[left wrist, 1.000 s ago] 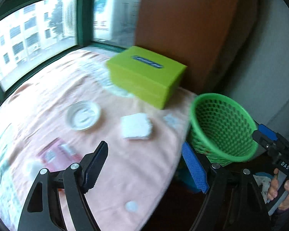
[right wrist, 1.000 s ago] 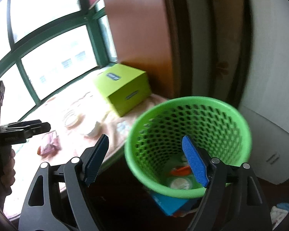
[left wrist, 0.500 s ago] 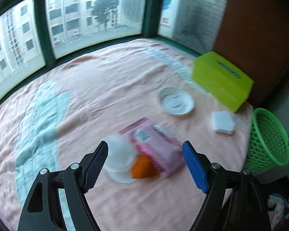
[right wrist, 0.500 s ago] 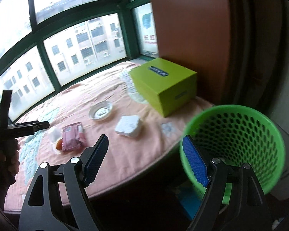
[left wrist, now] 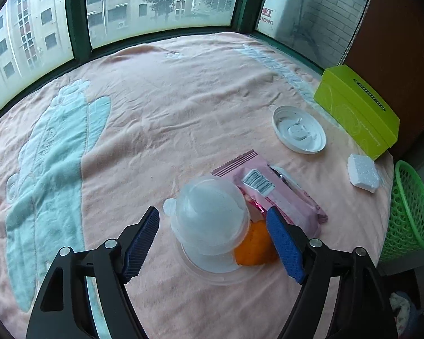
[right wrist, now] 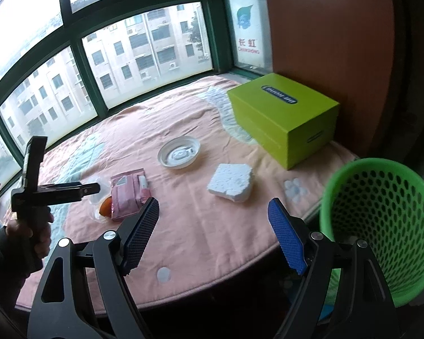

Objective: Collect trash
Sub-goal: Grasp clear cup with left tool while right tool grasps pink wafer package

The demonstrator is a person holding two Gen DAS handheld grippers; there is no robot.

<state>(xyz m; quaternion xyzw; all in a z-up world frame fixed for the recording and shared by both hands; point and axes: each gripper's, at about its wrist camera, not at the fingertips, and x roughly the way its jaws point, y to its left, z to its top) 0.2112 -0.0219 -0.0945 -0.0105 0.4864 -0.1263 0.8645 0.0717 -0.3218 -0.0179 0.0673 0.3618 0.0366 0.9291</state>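
An upturned clear plastic cup (left wrist: 209,220) stands on the pink cloth between the jaws of my left gripper (left wrist: 213,243). The jaws are closing, with both pads still clear of the cup. An orange scrap (left wrist: 254,245) lies against the cup, and a pink wrapper (left wrist: 282,195) lies behind it. Farther right are a white lid (left wrist: 299,132) and a white foam block (left wrist: 363,176). My right gripper (right wrist: 213,240) hangs open over the table's near edge with nothing between its fingers. The green mesh basket (right wrist: 381,220) stands just to its right, and the left gripper (right wrist: 96,189) shows at the far left.
A lime-green box (right wrist: 282,118) sits at the back right by a brown panel. Windows curve around the far side of the table (left wrist: 155,99). A hand (right wrist: 31,231) holds the left gripper. The basket (left wrist: 410,212) sits beyond the table's right edge.
The left gripper swung away from the basket and box, across the table, and came down around the clear cup. The right gripper turned from above the basket toward the table.
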